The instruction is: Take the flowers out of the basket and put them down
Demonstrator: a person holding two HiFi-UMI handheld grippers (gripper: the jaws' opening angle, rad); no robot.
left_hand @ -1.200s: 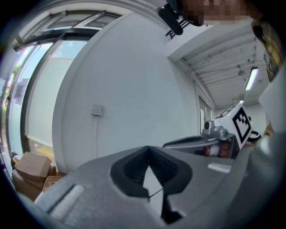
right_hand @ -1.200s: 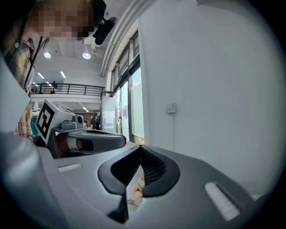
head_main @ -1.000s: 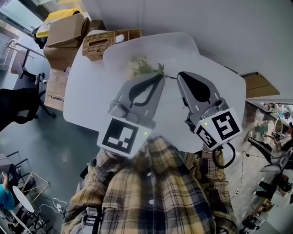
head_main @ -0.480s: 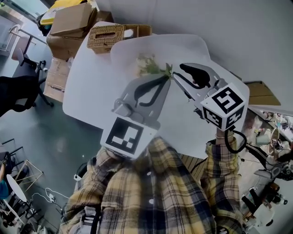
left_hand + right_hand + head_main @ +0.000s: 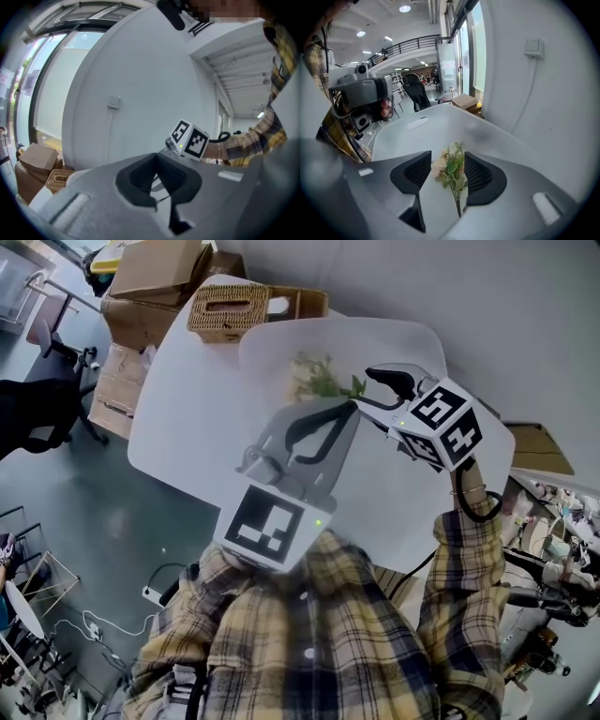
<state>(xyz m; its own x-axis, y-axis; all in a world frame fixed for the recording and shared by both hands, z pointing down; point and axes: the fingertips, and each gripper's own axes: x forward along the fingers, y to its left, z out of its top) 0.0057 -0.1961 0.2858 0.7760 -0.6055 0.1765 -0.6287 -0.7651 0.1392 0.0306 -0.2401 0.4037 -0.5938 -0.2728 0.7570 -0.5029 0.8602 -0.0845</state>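
Observation:
A small bunch of pale flowers with green leaves (image 5: 314, 379) lies on the white table (image 5: 187, 409). In the right gripper view the flowers (image 5: 452, 171) rest on the tabletop between the jaws. My right gripper (image 5: 372, 392) points down at them, and its jaws have just been opening; the pads (image 5: 480, 176) stand clear of the stem. My left gripper (image 5: 349, 407) hovers beside it, over the table's middle, jaws together and nothing in them. The woven basket (image 5: 230, 310) sits at the table's far edge.
Cardboard boxes (image 5: 155, 273) are stacked on the floor beyond the basket. A dark office chair (image 5: 37, 423) stands at the left. A grey wall runs close along the table's right side. The right gripper's marker cube (image 5: 190, 139) shows in the left gripper view.
The right gripper has tipped downward and swung toward the flowers, and its jaws have parted from the stem. The flowers now lie on the table. The left gripper drifted slightly.

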